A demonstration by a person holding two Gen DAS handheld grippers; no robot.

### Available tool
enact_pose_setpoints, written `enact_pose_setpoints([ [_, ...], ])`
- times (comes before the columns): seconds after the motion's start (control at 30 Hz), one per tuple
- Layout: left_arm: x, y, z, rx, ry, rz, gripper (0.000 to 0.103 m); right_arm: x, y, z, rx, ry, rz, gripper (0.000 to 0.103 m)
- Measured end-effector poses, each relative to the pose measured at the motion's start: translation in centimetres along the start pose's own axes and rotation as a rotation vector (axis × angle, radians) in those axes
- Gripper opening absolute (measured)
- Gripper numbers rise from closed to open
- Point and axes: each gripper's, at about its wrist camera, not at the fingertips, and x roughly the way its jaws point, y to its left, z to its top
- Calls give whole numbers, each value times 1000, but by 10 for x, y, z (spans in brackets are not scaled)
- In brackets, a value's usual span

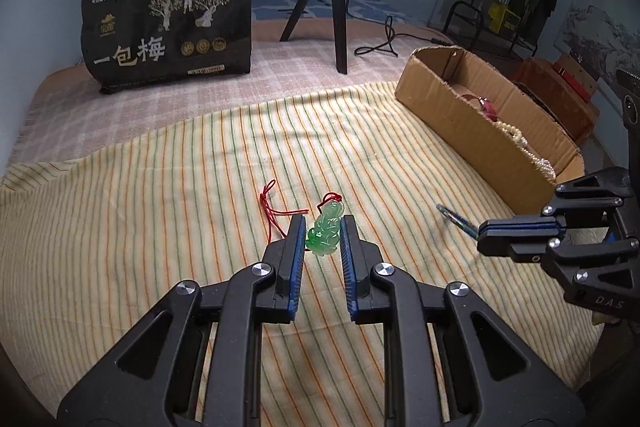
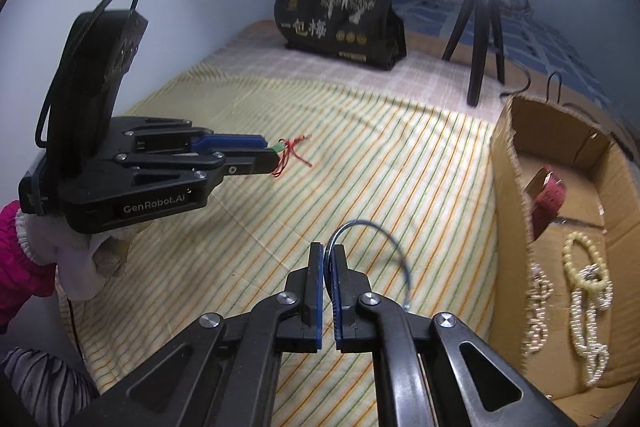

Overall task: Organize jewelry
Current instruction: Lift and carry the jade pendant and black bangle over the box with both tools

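Note:
A green jade pendant (image 1: 325,229) on a red cord (image 1: 275,213) lies on the striped cloth (image 1: 160,211). My left gripper (image 1: 323,223) is open, its fingers on either side of the pendant, apart from it. It also shows in the right wrist view (image 2: 268,157), with the pendant (image 2: 279,146) at its tips. My right gripper (image 2: 327,251) is shut on a thin blue bangle (image 2: 384,239) and holds it above the cloth. It shows at the right of the left wrist view (image 1: 478,231), the bangle (image 1: 454,215) sticking out.
An open cardboard box (image 2: 508,163) at the right holds pearl strands (image 2: 588,279) and a red item (image 2: 550,195). A black printed bag (image 1: 168,27) and a ring-light tripod (image 1: 336,7) stand at the back.

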Motion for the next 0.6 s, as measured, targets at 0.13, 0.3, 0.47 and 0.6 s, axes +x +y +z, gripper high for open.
enact_pose_setpoints([
  [0.13,-11,-2,1,2,-15,3,16,-13,0,0,2,-15,-11,1],
  [0.3,-24,-7,0,4,-30,4,16,-23,2,-3,1,-22,-18,0],
  [0.47,-36,-13,2,16,-45,6,16,-36,4,-3,-4,-38,-21,0],
  [0.6,-42,-18,3,24,-54,4,16,-43,6,-2,-11,-45,-25,0],
])
